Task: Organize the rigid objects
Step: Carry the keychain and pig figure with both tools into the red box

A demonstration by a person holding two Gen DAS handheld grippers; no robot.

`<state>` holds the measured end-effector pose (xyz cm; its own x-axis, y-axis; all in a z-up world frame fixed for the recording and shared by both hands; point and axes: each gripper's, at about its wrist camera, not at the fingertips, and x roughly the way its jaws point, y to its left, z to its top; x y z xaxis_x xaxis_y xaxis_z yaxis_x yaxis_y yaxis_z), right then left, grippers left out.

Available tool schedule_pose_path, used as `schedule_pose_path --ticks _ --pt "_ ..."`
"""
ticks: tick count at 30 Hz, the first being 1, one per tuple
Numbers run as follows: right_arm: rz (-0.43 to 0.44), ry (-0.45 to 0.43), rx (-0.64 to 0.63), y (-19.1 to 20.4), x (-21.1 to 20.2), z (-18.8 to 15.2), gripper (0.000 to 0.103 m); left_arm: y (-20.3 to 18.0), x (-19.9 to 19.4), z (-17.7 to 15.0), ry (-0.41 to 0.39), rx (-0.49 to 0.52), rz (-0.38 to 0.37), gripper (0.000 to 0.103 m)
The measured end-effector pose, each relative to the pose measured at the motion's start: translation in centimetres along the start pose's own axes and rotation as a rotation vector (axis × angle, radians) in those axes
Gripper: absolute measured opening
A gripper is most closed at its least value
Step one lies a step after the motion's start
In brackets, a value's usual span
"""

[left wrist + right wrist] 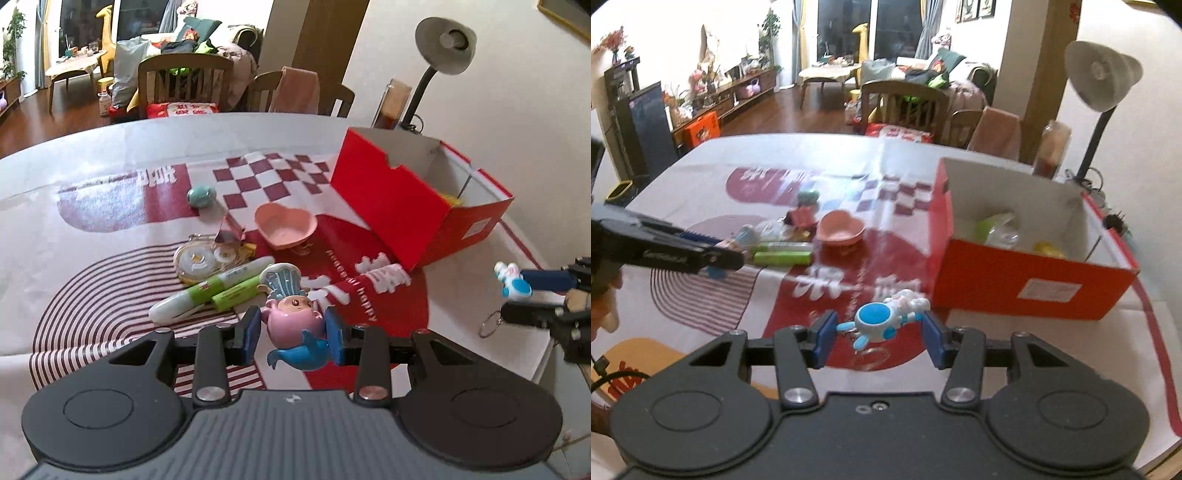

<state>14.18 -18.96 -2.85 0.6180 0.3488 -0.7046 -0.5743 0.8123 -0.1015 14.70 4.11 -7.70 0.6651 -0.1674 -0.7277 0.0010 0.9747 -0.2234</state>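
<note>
My left gripper (293,328) is shut on a pink and blue toy figure (291,321), its blue pads pressing both sides, and holds it above the patterned cloth. In the right wrist view, my right gripper (881,328) is shut on a blue and white rabbit keychain toy (877,317), just left of the open red box (1027,284). From the left wrist view the right gripper (515,297) shows at the right edge with the rabbit toy (511,282), its key ring hanging below. The left gripper (727,251) enters the right wrist view from the left. The red box (388,206) holds several items.
On the cloth lie a pink heart bowl (286,225), a white and green pen (207,295), a green marker (236,293), a clear round case (197,260) and a teal ball (201,195). A desk lamp (443,40) stands behind the box. Chairs line the table's far edge.
</note>
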Motion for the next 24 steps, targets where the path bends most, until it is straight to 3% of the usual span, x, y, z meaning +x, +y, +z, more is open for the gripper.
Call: schedule_pose_path --ticks 12,24 --pt "-0.012 -0.056 0.002 -6.3 0.0 3.1 0.048 -4.3 -0.6 3.5 -0.052 0.028 -0.035 0.037" --pt "-0.005 -0.050 -0.018 -13.8 2.5 5.3 0.048 -10.3 3.1 8.2 -0.059 0.045 -0.082 0.037"
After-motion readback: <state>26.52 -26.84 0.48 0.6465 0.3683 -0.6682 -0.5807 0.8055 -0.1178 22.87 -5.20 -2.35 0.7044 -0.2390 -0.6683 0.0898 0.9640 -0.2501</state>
